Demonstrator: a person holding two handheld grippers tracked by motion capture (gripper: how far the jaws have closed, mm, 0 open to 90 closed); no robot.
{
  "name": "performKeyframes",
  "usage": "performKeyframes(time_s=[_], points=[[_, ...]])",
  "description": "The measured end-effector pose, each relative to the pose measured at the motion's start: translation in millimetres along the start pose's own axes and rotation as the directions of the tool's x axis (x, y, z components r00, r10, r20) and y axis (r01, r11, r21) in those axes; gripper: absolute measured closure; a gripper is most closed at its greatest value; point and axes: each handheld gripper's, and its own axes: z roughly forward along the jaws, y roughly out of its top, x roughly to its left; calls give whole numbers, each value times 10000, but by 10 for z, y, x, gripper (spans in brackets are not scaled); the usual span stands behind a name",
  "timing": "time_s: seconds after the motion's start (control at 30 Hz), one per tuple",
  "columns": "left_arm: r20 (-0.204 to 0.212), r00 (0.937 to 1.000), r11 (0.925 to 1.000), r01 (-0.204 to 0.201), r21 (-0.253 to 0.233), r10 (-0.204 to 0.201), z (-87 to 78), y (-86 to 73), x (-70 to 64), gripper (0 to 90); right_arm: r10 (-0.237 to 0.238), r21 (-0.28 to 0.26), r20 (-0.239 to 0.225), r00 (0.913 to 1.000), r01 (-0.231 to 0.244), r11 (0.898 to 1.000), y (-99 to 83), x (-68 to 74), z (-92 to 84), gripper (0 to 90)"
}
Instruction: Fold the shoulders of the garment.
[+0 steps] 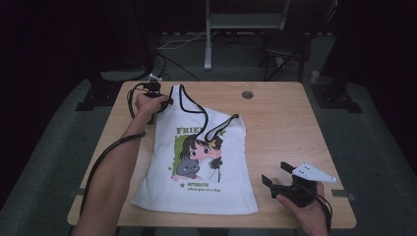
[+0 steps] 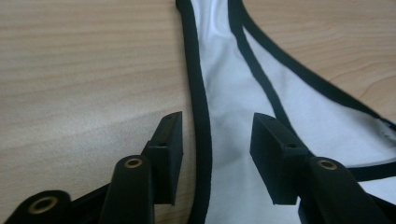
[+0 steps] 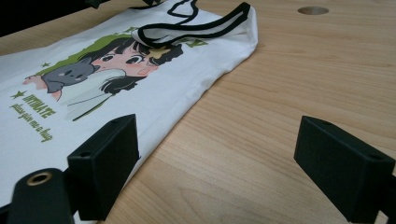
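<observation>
2 grippers: right gripper (image 1: 276,175) wide open, empty; left gripper (image 2: 215,140) half-open astride strap (image 2: 219,84) of 1 top (image 1: 196,182).

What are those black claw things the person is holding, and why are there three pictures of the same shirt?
Those are hand-held grippers, like big tweezers. One camera looks down from above. The other two ride on the grippers and look along their black jaws.

A white tank top with a cartoon girl and a cat lies on the wooden table. The left gripper is down at its shoulder strap, with the black-edged strap between its jaws, but the pads do not pinch it yet. The right gripper waits wide open beside the top's side edge, holding nothing.
</observation>
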Motion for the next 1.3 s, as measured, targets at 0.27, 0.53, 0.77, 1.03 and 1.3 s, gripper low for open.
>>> performKeyframes(time_s=[0.27,0.53,0.77,1.03,1.3], points=[[242,9995,9997,-209,-135,212,31,-12,-6,720,-96,1,-2,10000,96,10000,2,17,7,132],[714,9972,9993,-204,-319,227,23,-39,-6,866,-166,46,18,9999,166,9999,2,26,10,133],[1111,9921,9959,-505,-745,586,-126,-3,-74,874,-187,23,14,9998,187,9998,1,27,8,132],[1662,9791,9849,-934,-1458,1174,-432,-15,-168,874,-206,19,-1,9998,206,9998,2,29,9,133],[1777,9553,9618,-2039,-1829,2363,-711,-177,-364,874,-308,16,13,9995,307,9995,2,37,9,133]])
